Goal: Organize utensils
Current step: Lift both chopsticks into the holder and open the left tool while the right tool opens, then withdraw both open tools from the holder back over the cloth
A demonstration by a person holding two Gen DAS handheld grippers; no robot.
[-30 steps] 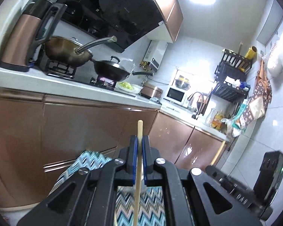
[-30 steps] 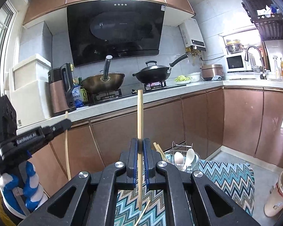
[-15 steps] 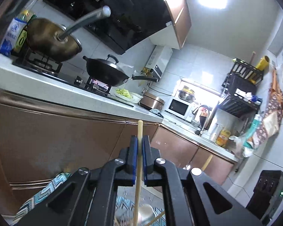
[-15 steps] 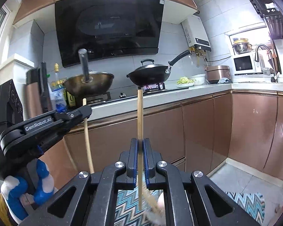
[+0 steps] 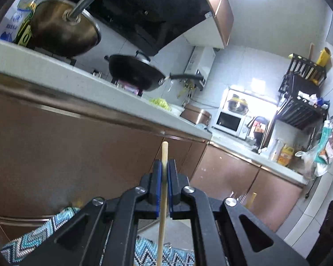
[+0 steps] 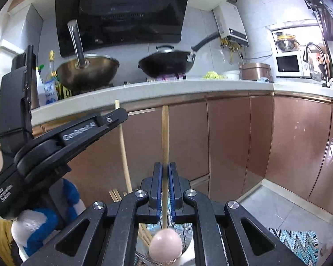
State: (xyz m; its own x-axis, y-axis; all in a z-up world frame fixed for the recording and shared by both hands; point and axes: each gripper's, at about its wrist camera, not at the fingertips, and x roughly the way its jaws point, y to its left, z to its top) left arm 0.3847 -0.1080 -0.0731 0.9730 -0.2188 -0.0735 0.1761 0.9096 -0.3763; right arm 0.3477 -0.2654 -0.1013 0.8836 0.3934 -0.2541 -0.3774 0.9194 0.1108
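Observation:
My left gripper (image 5: 164,166) is shut on a thin wooden chopstick (image 5: 163,190) that stands upright between the blue pads. My right gripper (image 6: 164,173) is shut on another wooden chopstick (image 6: 165,137), also upright. In the right wrist view the left gripper (image 6: 116,116) reaches in from the left with its chopstick (image 6: 123,141) hanging down. Below them stand more chopsticks (image 6: 115,195) and a pale spoon bowl (image 6: 165,245), seemingly in a holder that is mostly hidden.
Copper cabinet fronts (image 6: 233,141) and a white counter (image 6: 188,86) lie close ahead, with a brass wok (image 6: 87,69) and a black wok (image 6: 166,64) on the stove. A zigzag rug (image 6: 293,241) covers the floor. A sink tap (image 6: 317,62) and a microwave (image 6: 287,64) stand at right.
Both grippers have moved closer to the cabinets and lower, still holding their chopsticks. The left gripper has drawn nearer to the right one. The spoon now shows below the right jaws.

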